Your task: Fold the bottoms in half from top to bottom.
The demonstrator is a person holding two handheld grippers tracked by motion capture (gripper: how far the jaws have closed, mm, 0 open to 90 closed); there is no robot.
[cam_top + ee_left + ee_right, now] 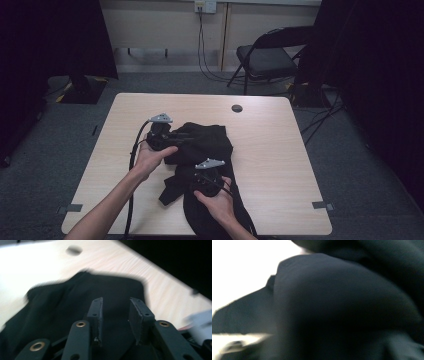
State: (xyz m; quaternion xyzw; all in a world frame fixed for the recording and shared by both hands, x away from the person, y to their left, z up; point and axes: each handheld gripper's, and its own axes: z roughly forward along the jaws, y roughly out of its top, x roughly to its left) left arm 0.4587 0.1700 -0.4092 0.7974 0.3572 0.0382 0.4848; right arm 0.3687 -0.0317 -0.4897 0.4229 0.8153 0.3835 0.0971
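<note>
the left gripper (115,315) shows its two black jaws standing apart, parallel, with a clear gap between their pads; nothing is pinched there, and the black garment (82,302) lies just beyond and beneath the tips, its surface blurred. in the high view the same left gripper (161,134), topped by a grey three-cornered plate, rests at the left edge of the bunched upper part of the black garment (205,145), held by the left hand (152,157), whose forearm enters from the lower left; a black cable trails from it toward the near edge. the right gripper (207,177), also bearing a grey plate, sits over the lower, narrower part of the cloth, gripped by the right hand (217,200). in the right gripper view dark folded fabric (342,302) lies very close to the lens and out of focus, so that the state of the right jaws cannot be told. the garment is crumpled near the middle of the counter (280,150), a pale wood-grain top, with one strip running down toward the near edge between the two forearms. a small round dark hole (237,108) marks the counter toward its far side, well apart from the cloth, and appears again in the left gripper view (74,250). beyond the counter, on grey carpet, stands a black folding chair (267,57) against a light wall, with dark curtains at both sides.
</note>
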